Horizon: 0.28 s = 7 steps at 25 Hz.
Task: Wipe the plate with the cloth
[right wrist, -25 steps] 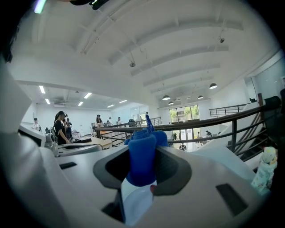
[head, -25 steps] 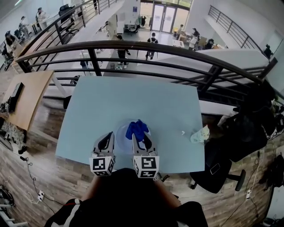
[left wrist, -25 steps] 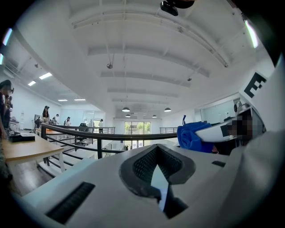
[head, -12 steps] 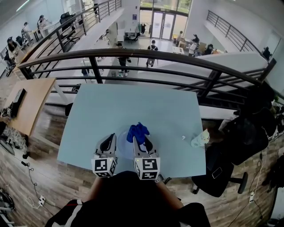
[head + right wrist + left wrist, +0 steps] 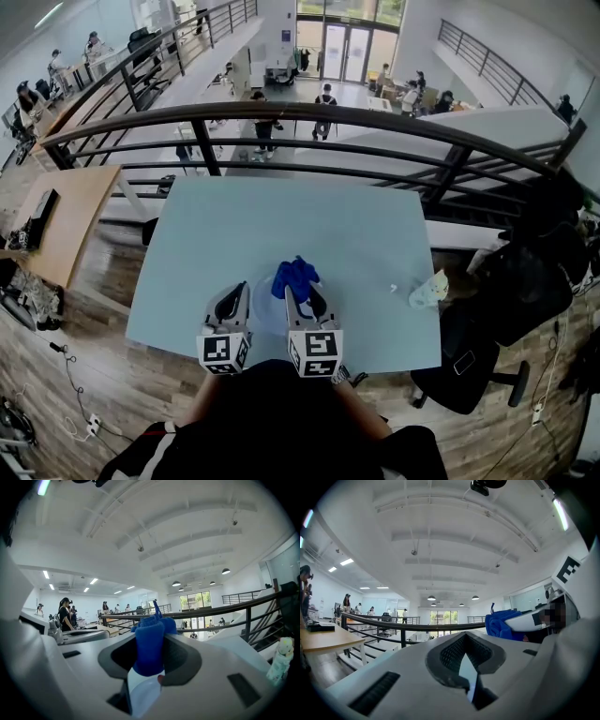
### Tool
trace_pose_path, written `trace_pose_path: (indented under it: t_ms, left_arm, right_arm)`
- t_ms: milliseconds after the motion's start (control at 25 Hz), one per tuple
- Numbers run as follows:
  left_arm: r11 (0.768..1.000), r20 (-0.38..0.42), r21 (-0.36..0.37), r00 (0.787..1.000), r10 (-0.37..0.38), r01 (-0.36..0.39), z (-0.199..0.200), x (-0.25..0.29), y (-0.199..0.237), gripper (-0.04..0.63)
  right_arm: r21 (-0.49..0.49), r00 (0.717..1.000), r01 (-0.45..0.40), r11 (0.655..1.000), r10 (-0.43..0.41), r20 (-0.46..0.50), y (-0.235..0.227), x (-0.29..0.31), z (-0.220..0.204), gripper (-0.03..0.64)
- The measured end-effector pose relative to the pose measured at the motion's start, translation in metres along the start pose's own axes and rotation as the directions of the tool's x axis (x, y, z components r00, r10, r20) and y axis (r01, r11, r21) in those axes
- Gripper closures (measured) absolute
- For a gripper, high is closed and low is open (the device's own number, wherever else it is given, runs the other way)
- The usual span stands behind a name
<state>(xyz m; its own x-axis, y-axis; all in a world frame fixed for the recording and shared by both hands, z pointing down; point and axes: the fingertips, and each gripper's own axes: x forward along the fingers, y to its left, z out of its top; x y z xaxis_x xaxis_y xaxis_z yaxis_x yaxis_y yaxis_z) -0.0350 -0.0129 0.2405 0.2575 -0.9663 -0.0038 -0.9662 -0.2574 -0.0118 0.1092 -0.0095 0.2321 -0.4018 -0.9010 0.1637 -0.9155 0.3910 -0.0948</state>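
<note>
A pale, see-through plate (image 5: 265, 317) lies on the light blue table (image 5: 281, 220) near its front edge. My left gripper (image 5: 232, 298) is at the plate's left rim, its jaws closed to a thin gap with a pale sliver of the plate (image 5: 468, 672) between them. My right gripper (image 5: 298, 294) is over the plate's right side, shut on a bunched blue cloth (image 5: 293, 276). The cloth (image 5: 150, 644) sticks up out of the jaws, with the plate (image 5: 143, 692) showing pale just below it. The cloth (image 5: 504, 624) also shows in the left gripper view.
A crumpled pale wad (image 5: 427, 289) and a small white scrap (image 5: 394, 284) lie at the table's right edge. A dark metal railing (image 5: 309, 117) runs behind the table. A black office chair (image 5: 487, 328) stands to the right, and a wooden desk (image 5: 56, 220) to the left.
Almost nothing differs. Both grippers stay at the plate and the cloth stays in the right jaws; only the head view has shifted a little.
</note>
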Motion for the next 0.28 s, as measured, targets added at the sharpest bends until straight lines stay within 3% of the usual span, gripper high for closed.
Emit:
trace_pose_path:
  t_ms: [280]
  left_arm:
    - [1.000,-0.006,-0.011,1.000,0.025,-0.025,-0.0041,-0.0054,0.0086,0.594]
  right_arm:
    - [0.008,1.000,-0.004,1.000,0.004,0.000,0.0031,0.0027,-0.0001,0.497]
